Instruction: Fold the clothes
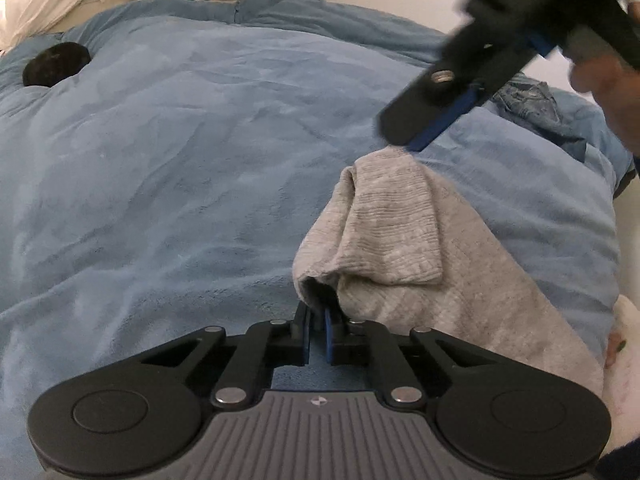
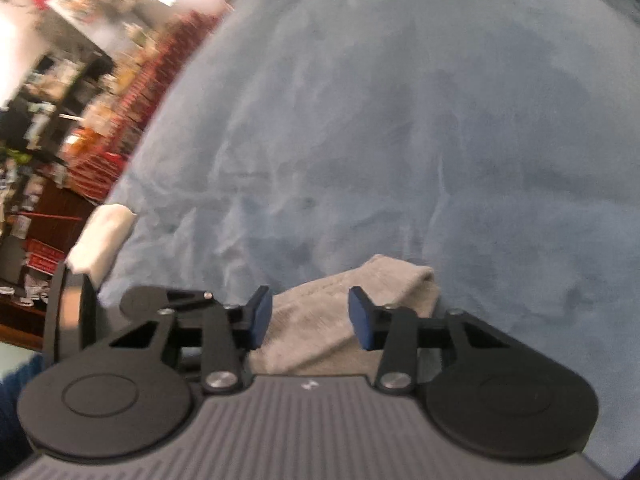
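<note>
Left wrist view: one grey sock (image 1: 400, 240), two grippers, one blue blanket (image 1: 180, 160).

A home bedroom: a bed under a blue plush blanket (image 1: 180, 168), with cluttered shelves (image 2: 60, 128) beside it.

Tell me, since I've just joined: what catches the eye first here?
A grey sock lies rumpled on the blue blanket, its near edge pinched in the left gripper. The right gripper hovers open over its far end. A dark round object sits far left.
</note>
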`<action>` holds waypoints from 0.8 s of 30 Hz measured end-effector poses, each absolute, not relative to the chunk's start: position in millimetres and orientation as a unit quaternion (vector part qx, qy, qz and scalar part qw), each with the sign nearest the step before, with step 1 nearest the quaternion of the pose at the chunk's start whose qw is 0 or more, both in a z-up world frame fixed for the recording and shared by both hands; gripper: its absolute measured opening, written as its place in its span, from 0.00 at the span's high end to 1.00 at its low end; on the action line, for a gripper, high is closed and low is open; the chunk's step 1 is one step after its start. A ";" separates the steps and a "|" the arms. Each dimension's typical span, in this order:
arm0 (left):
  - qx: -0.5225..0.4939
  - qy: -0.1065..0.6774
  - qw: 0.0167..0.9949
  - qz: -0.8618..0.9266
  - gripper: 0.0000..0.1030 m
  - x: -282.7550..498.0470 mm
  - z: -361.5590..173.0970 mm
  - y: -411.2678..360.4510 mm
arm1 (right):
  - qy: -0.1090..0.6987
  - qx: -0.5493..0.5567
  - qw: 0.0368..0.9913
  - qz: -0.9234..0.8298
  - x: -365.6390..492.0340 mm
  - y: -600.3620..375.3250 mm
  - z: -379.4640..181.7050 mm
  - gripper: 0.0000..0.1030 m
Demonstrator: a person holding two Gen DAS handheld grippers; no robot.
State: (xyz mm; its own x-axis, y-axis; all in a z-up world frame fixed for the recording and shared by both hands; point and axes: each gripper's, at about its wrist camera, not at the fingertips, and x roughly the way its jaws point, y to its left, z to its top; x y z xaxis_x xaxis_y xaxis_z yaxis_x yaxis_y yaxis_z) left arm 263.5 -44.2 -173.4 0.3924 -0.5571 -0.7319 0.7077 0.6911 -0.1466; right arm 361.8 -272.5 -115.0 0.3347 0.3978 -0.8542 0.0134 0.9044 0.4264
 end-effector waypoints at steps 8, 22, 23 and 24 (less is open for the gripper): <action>0.044 0.407 0.827 -0.385 0.94 268.7 -177.6 -39.3 | 0.611 0.041 0.767 0.194 390.1 -184.6 -116.5 0.79; 0.012 0.416 0.822 -0.388 0.94 274.8 -184.0 -37.5 | 0.585 -0.139 0.755 0.260 372.3 -142.5 -130.2 0.80; 0.011 0.417 0.822 -0.387 0.94 275.6 -184.2 -37.7 | 0.588 -0.143 0.753 0.257 372.4 -141.1 -133.4 0.84; 0.010 0.417 0.822 -0.387 0.94 276.2 -184.4 -37.7 | 0.589 -0.146 0.753 0.254 371.8 -140.4 -135.4 0.94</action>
State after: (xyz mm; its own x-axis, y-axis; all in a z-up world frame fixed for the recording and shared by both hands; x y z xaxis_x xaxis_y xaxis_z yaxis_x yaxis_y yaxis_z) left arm 276.2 -37.7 -184.4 0.3526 -0.6283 -0.6935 0.6442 0.7005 -0.3071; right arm 371.8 -140.4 -135.4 0.1760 0.2103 -0.9617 -0.5545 0.8284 0.0796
